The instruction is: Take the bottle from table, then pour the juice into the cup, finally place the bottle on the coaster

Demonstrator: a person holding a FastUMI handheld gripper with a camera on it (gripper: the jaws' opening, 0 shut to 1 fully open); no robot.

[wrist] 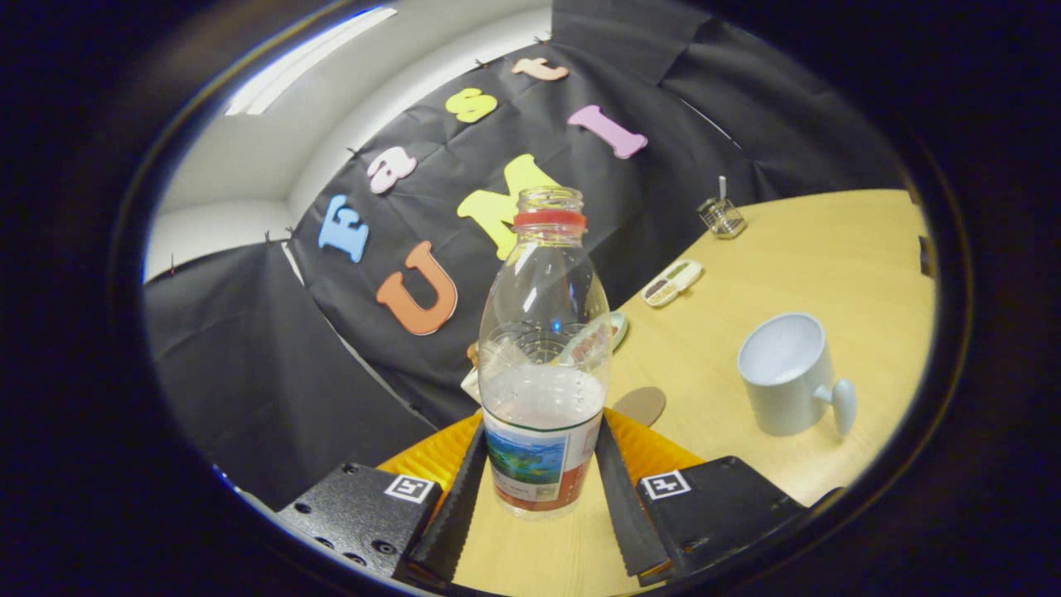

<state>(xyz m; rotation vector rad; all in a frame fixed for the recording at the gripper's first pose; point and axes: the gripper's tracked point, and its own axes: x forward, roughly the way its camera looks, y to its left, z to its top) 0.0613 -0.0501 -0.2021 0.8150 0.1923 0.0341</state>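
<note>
A clear plastic bottle (543, 332) with a red neck ring and no cap stands upright between my fingers, with pale juice in its lower part. My gripper (540, 431) is shut on the bottle, and both black ribbed fingers (464, 489) press on its labelled base. I cannot tell whether the base touches the wooden table (829, 249). To the right of the fingers a white cup (783, 373) sits with its handle turned toward me. A round brown coaster (640, 405) lies just beyond the bottle, between it and the cup.
A small dish (617, 329) sits partly hidden behind the bottle. Farther back are a compartment tray (671, 282) and a wire holder (719, 217) near the table's far edge. The booth's black cloth wall (249, 373) stands left of and behind the table.
</note>
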